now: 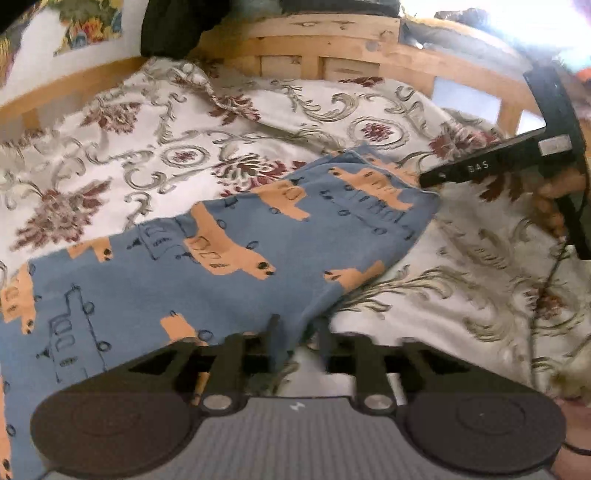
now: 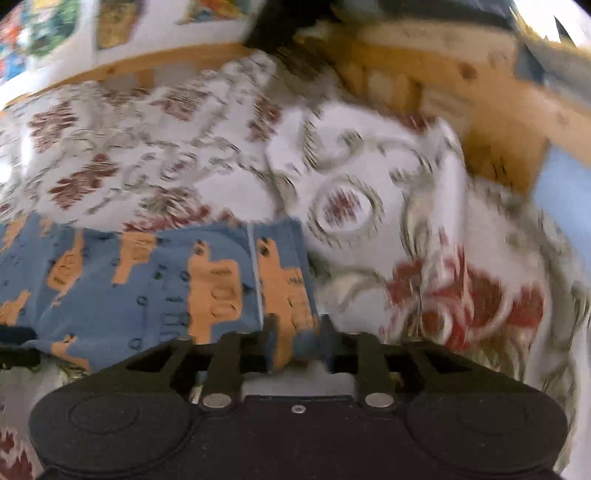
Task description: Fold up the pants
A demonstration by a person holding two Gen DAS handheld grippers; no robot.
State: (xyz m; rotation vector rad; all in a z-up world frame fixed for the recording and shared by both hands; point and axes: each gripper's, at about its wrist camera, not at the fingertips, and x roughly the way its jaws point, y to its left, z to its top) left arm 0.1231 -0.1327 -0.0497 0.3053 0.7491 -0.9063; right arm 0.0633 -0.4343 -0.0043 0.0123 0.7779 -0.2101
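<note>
**Pants pinched at both ends on bed**

Blue pants [image 1: 229, 240] with orange animal print, spread flat across a floral bedspread [image 1: 147, 147] on a bed with a wooden frame [image 1: 332, 40].

Left wrist view:
- Left tool [image 1: 297, 332] low at near edge of pants. Fingers narrowly apart, a fold of blue cloth caught between them; clenched on pants.
- Shows most of the garment's length, running from lower left toward upper right.
- Shows right tool [image 1: 436, 177] from outside: black body, tip touching the far end of the pants at upper right, part of a hand [image 1: 554, 199] behind its handle. Jaw gap not readable from this angle.
- Dark cable [image 1: 543, 295] trailing over bedspread at right.

Right wrist view:
- Heavily motion-blurred; bedspread pattern smeared.
- Right tool [image 2: 297, 334] fingers close together with a bunched piece of orange-and-blue cloth held between them; grasping the pants [image 2: 147, 280] at their end hem.
- Shows the seam line near that end, not resolvable in the other view.
- Pants extending leftward out of picture; left tool not clearly identifiable here.
- Pictures on wall [image 2: 110, 22] above frame, top left.
</note>
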